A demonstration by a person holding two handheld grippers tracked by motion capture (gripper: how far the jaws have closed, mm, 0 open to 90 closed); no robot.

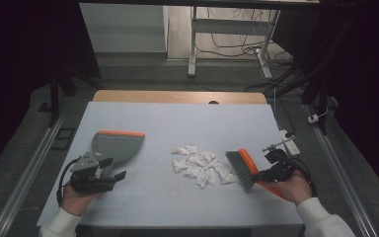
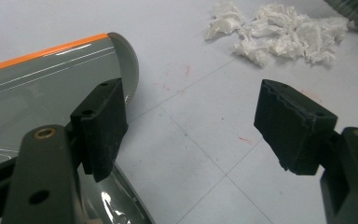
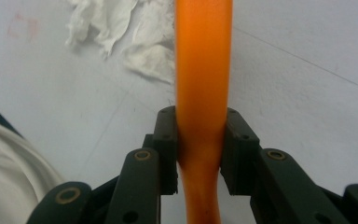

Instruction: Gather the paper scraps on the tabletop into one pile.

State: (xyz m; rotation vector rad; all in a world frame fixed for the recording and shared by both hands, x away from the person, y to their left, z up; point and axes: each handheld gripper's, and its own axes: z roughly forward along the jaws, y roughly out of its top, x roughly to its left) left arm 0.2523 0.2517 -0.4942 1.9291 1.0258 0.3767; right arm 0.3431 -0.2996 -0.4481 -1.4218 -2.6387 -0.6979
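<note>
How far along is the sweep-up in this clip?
Early stage. Done: the right tongs are shut on the brush, set beside the paper scraps. In hand: the left tongs stand open by the dustpan, not gripping it. Left: gripping the pan and sweeping; all scraps still lie on the table.

Grey plastic dustpan (image 1: 113, 146) with an orange strip along its far edge; glossy grey with thin pale lines in the left gripper view. Hand brush (image 1: 244, 169): orange plastic back and handle, grey bristles. Crumpled paper scraps (image 1: 202, 166) white. Pale blue-white table (image 1: 177, 118) marked with faint grid lines and small red smudges; bare tan wood strip at the far edge. Left tongs (image 2: 191, 126) black, matte pads, brass-coloured rivets. Right tongs (image 3: 200, 149) black too. Sleeves white.
</note>
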